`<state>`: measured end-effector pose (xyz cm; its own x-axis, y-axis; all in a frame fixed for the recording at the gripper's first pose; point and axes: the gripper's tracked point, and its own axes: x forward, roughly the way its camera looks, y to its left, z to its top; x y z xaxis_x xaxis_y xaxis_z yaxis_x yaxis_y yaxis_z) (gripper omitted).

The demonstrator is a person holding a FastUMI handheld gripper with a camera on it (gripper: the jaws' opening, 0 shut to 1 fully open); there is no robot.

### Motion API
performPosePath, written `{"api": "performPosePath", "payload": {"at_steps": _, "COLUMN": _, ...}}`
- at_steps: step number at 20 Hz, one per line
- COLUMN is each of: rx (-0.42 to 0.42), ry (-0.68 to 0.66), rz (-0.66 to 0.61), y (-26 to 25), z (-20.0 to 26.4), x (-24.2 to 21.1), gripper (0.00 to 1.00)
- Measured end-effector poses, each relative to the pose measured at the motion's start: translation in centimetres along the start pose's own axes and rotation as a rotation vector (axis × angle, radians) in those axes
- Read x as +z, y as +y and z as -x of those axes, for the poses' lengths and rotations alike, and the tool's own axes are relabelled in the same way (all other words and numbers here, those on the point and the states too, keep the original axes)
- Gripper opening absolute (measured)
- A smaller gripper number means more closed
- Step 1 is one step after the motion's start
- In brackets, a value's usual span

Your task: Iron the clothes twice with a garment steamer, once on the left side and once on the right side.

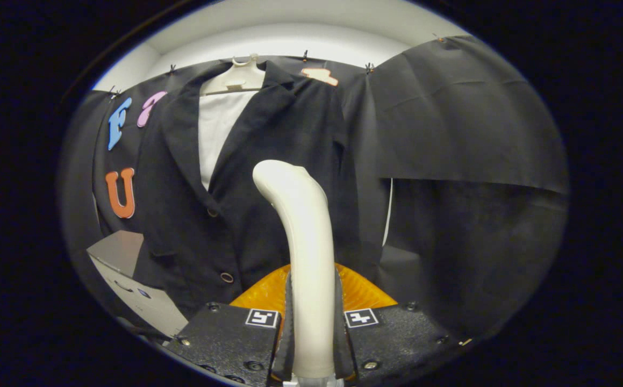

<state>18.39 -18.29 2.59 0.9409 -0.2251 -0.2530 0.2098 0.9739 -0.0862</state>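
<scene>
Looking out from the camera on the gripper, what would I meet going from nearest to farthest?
The gripper, its fingers shut on the cream steamer handle → the orange steamer part just beyond the fingers → the dark jacket on its hanger → the booth's black cloth wall.

Dim booth; light falls from above onto pale ceiling (289, 37). Dark cloth swallows detail. Strong fisheye bending at edges; centre sharp.

Your gripper (312, 344) is clamping both fingers on the garment steamer's handle (303, 258), its head pointing at the hanging dark blazer (268, 161) mid-frame.
</scene>
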Motion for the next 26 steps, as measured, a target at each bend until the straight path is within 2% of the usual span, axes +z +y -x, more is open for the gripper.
{"api": "performPosePath", "payload": {"at_steps": 12, "rx": -0.004, "ry": 0.089, "rz": 0.053, "y": 1.0, "z": 1.0, "x": -6.2, "gripper": 0.32}}
{"api": "performPosePath", "payload": {"at_steps": 19, "rx": 0.011, "ry": 0.18, "rz": 0.095, "y": 2.2, "z": 2.7, "x": -11.1, "gripper": 0.32}}
{"api": "performPosePath", "payload": {"at_steps": 26, "rx": -0.006, "ry": 0.282, "rz": 0.099, "y": 0.9, "z": 2.8, "x": -15.7, "gripper": 0.32}}
